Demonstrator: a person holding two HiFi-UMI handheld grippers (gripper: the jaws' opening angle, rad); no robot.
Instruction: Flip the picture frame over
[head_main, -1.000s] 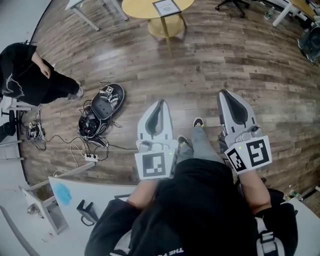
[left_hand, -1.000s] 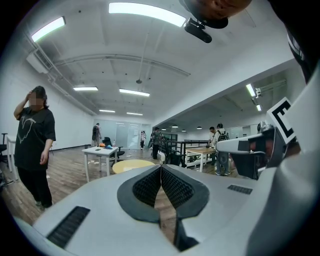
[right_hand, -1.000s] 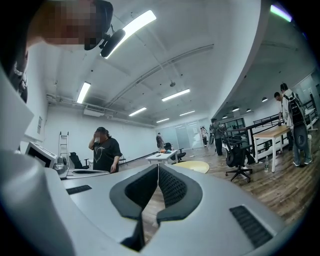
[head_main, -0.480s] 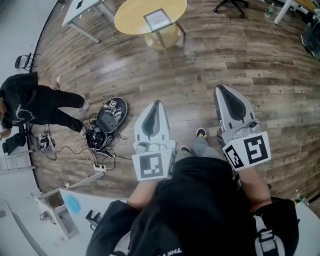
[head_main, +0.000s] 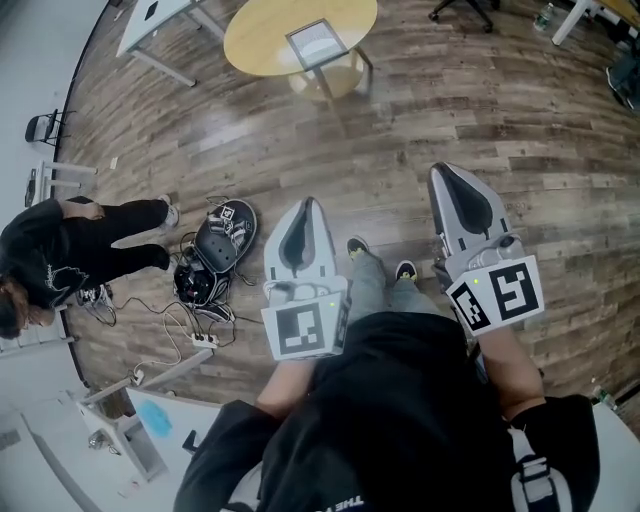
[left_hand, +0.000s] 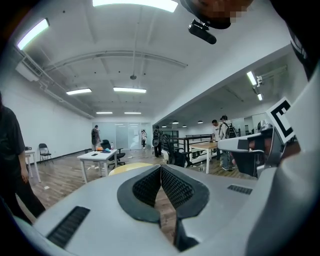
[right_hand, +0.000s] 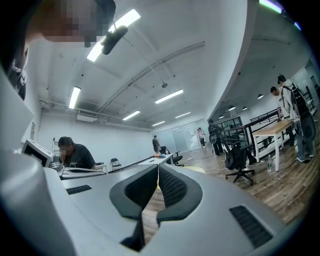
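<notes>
Now both claws are held out above the wooden floor (head_main: 520, 120). The left gripper (head_main: 305, 205) is shut tight, and nothing is held between its jaws. The right gripper (head_main: 441, 172) is shut and empty too. The picture frame (head_main: 317, 44) is seen on the round yellow table (head_main: 255, 45), well apart from both grippers.

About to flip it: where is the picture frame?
Head view, top, left of centre: the picture frame is on the round yellow table, right of a white desk.
</notes>
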